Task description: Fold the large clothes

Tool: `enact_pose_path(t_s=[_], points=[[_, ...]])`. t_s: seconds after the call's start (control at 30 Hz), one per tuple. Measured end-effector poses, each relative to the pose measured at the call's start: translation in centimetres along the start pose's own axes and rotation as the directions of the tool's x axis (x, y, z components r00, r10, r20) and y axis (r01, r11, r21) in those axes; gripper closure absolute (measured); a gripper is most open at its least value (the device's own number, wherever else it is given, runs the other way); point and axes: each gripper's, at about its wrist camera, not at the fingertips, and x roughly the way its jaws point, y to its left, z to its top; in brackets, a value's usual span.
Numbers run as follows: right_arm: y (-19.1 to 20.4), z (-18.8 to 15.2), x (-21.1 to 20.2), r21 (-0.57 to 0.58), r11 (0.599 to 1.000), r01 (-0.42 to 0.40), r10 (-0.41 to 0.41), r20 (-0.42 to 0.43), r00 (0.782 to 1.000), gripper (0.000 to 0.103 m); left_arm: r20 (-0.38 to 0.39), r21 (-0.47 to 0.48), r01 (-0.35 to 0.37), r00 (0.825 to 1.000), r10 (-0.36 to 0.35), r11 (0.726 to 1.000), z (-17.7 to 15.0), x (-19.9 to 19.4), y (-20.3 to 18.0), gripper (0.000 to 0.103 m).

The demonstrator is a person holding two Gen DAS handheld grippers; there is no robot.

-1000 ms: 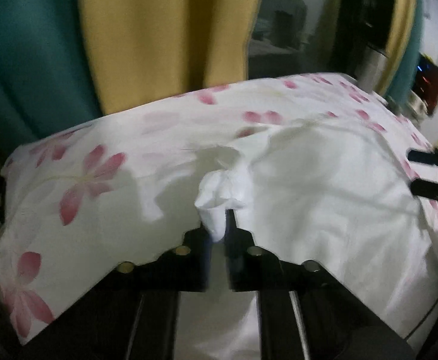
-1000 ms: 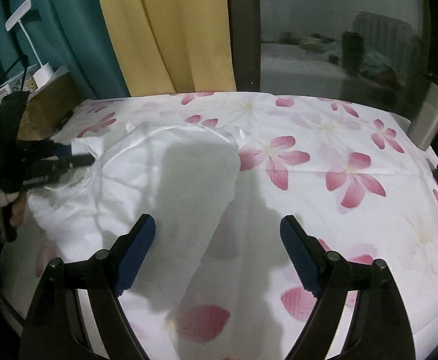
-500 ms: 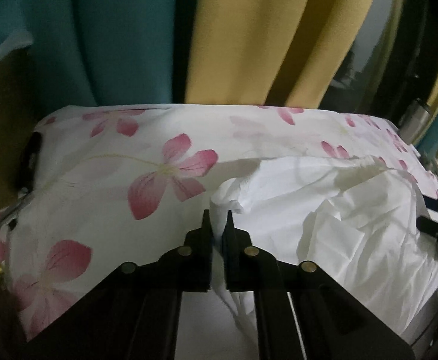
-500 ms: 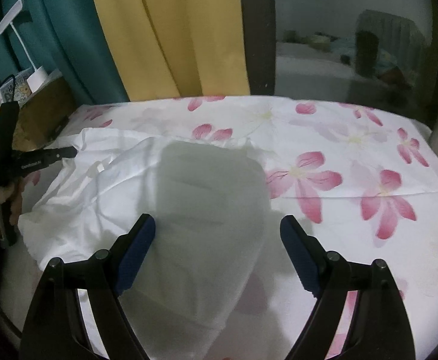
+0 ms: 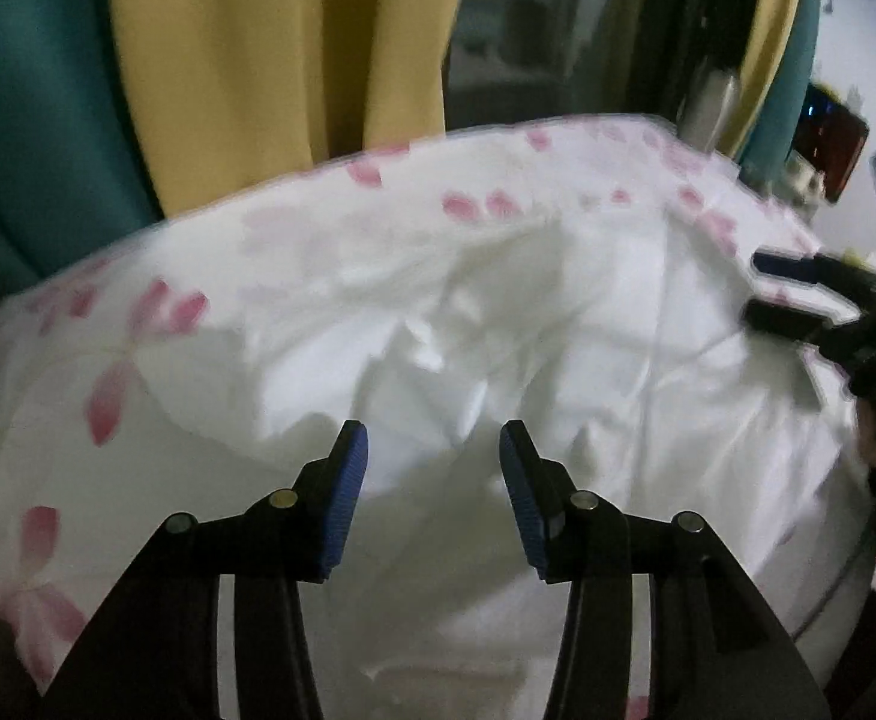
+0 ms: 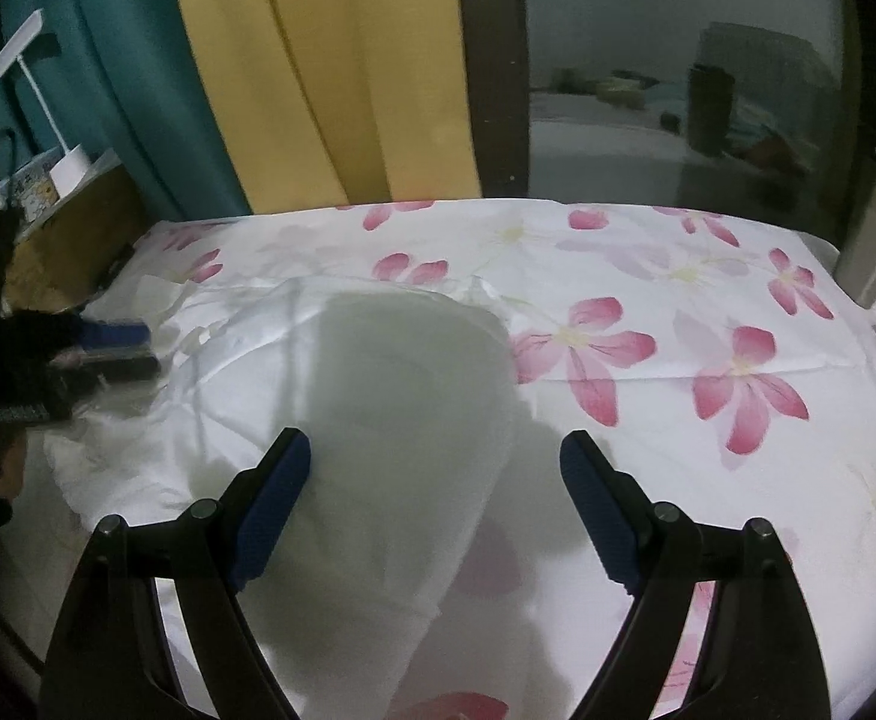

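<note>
Lying rumpled on a white bed sheet printed with pink flowers [image 6: 708, 324], the large white cloth garment [image 6: 378, 420] sat toward the left side of the bed, its near part smoothed into a long panel and its left edge still bunched in creases. The left gripper [image 5: 432, 456] had just been opening; its blue-padded jaws stood apart above the crumpled white fabric with nothing pinched between them, so the bunch of cloth had been let go. The right gripper [image 6: 435, 450] hung over the smoother panel with its jaws spread wide and empty. In the right wrist view the left gripper [image 6: 117, 348] showed at the garment's left edge, with part of the person's hand [image 6: 0, 456] below it. Yellow and teal curtains [image 6: 318, 72] hung behind the bed. By my reading, one fold or drag had just been laid down and released, and the fold was far from finished. The next move probably called for flattening the wrinkled left part, then picking a fresh edge or corner to carry across.
</note>
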Motion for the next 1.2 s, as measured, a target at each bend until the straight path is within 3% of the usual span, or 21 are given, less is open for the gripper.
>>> enact_pose_path(t_s=[0.1,0.13,0.17,0.2,0.23,0.57,0.7,0.77,0.8,0.83,1.2], points=[[-0.2,-0.1,0.0,0.008,1.000,0.003,-0.003,-0.001,1.000,0.018,-0.008,-0.033,-0.050,0.999,0.050,0.998,-0.3,1.1,1.1,0.055],[-0.3,-0.1,0.0,0.010,1.000,0.002,-0.002,-0.001,1.000,0.018,0.003,-0.055,-0.050,0.999,0.050,0.997,-0.4,1.1,1.8,0.059],[-0.4,-0.1,0.0,0.010,1.000,0.000,0.000,-0.002,1.000,0.018,0.018,-0.079,-0.065,0.998,0.066,0.995,-0.5,0.9,2.6,0.068],[-0.4,-0.1,0.1,0.010,1.000,-0.002,0.002,-0.003,1.000,0.018,0.019,-0.098,-0.091,0.995,0.094,0.991,-0.6,0.8,3.3,0.097],[-0.5,-0.1,0.3,0.011,1.000,-0.003,0.003,-0.005,1.000,0.018,0.025,-0.116,-0.097,0.995,0.101,0.988,-0.8,0.6,3.8,0.100],[1.4,-0.2,2.6,-0.025,0.999,-0.030,0.030,-0.031,0.999,0.017,0.098,-0.277,-0.078,0.989,0.109,0.958,-1.9,-2.3,7.5,0.100],[2.1,-0.2,1.7,-0.048,0.999,-0.006,0.005,-0.015,1.000,0.017,0.081,-0.327,-0.113,0.986,0.147,0.938,-2.8,-2.8,8.1,0.093],[2.1,-0.1,1.1,-0.050,0.999,0.000,-0.001,-0.006,1.000,0.017,0.085,-0.345,-0.108,0.986,0.146,0.932,-3.5,-3.3,8.4,0.074],[2.2,-0.2,0.8,-0.051,0.999,0.005,-0.005,-0.003,1.000,0.017,0.086,-0.354,-0.105,0.986,0.144,0.929,-3.8,-3.6,8.4,0.058],[2.2,-0.2,0.5,-0.051,0.999,0.009,-0.009,0.000,1.000,0.017,0.089,-0.360,-0.097,0.986,0.138,0.928,-4.2,-3.9,8.3,0.050],[2.2,-1.2,-1.7,-0.044,0.999,0.023,-0.023,0.017,1.000,0.017,0.075,-0.350,-0.031,0.995,0.061,0.936,-7.5,-4.4,6.0,0.049]])
